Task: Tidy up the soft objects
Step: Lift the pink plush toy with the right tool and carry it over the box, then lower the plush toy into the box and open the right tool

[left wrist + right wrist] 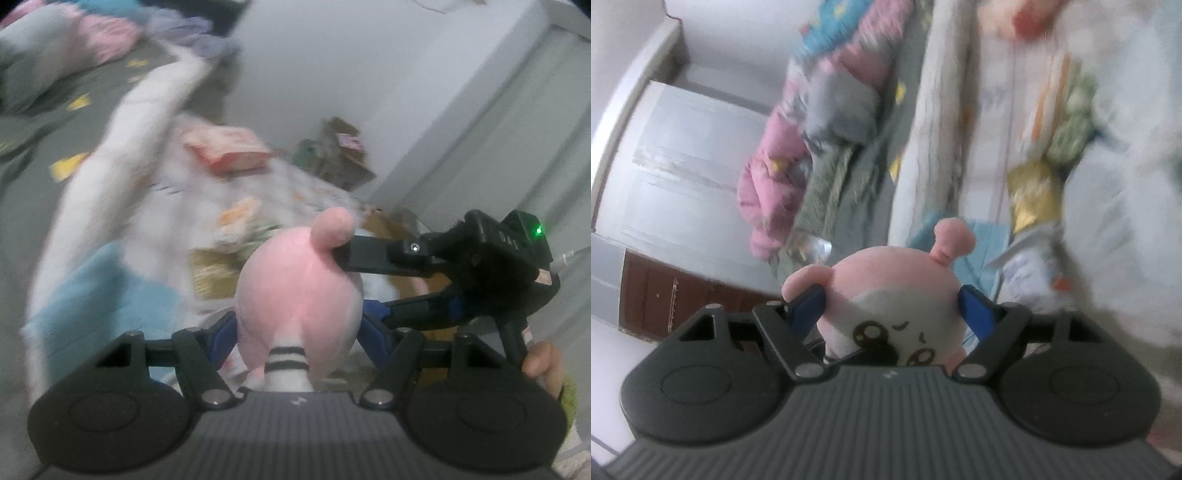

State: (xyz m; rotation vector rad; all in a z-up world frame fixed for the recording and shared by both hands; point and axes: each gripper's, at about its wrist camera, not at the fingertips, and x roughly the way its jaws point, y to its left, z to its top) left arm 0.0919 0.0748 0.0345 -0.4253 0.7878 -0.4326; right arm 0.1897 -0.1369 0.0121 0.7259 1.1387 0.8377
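Here, both grippers close on one toy.
Held thing: a pink plush toy (299, 291), round-bodied, with a white face panel, dark eyes and a small knobbed stalk on top; the left wrist view shows its back and a white tail with black stripes.
Left gripper (299, 325): its blue pads sit against the two sides of the plush body, low down and close to the camera; the pink fabric fills the whole gap between them, so it is gripping the toy.
Right gripper (894, 310): blue pads press on either side of the toy's head, one just under a pink ear, the other against the far cheek; the toy's face looks back at its camera, tilted.
Right gripper seen from the left: it comes in from the right of the left tool, its upper finger (365, 254) touching the toy just under the pink stalk, its lower finger passing beside the body; a green light glows on its housing.
Hand (543, 365): fingers wrap the right gripper's handle, right of the left tool.
Beyond the left tool: a blurred white and blue blanket (110, 221), a pink packet (227, 149) further ahead, a cardboard box (391, 229) behind the toy.
Beyond the right tool: a pink and grey quilt (798, 147) ahead and left, pale patterned bedding (1015, 129) ahead and right, a white cupboard door (683, 166) far left.
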